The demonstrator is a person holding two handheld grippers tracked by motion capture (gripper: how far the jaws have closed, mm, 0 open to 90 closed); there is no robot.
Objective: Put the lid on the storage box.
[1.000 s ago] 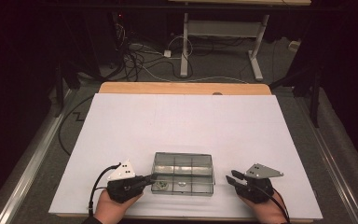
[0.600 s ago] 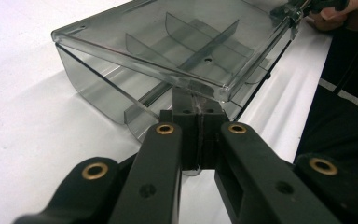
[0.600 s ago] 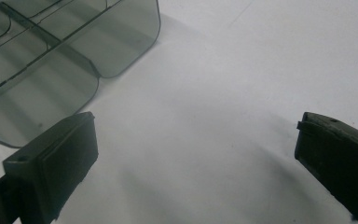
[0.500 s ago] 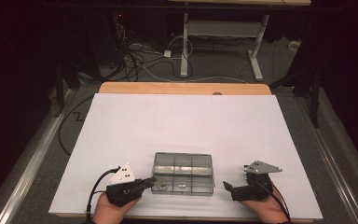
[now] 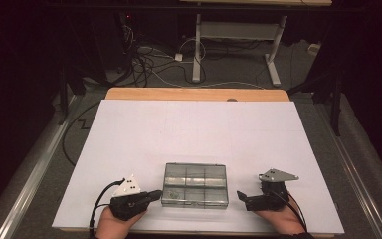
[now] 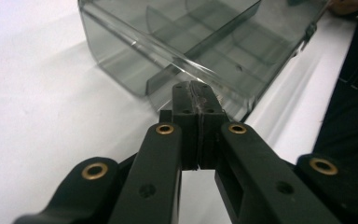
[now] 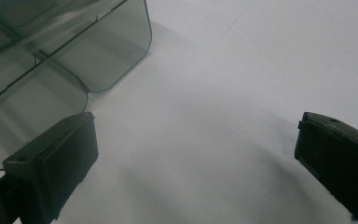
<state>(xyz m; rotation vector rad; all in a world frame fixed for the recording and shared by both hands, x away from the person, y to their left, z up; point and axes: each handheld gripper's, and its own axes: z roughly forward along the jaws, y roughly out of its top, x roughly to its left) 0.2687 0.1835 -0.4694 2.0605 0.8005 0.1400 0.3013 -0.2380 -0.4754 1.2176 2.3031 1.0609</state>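
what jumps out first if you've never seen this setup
A smoky clear compartment box sits near the front edge of the white table, lid down. The left gripper, jaws shut, presses against its left end, while the right gripper waits wide open just off its right end.

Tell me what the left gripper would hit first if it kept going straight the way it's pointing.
The left gripper, jaws shut, points at the near left end of the clear compartment box. It would meet that box's wall first, and looks almost against it already, though contact is hard to judge.

High view overhead, forward-down; tongs cameras close, sharing box [image 5: 195, 184].
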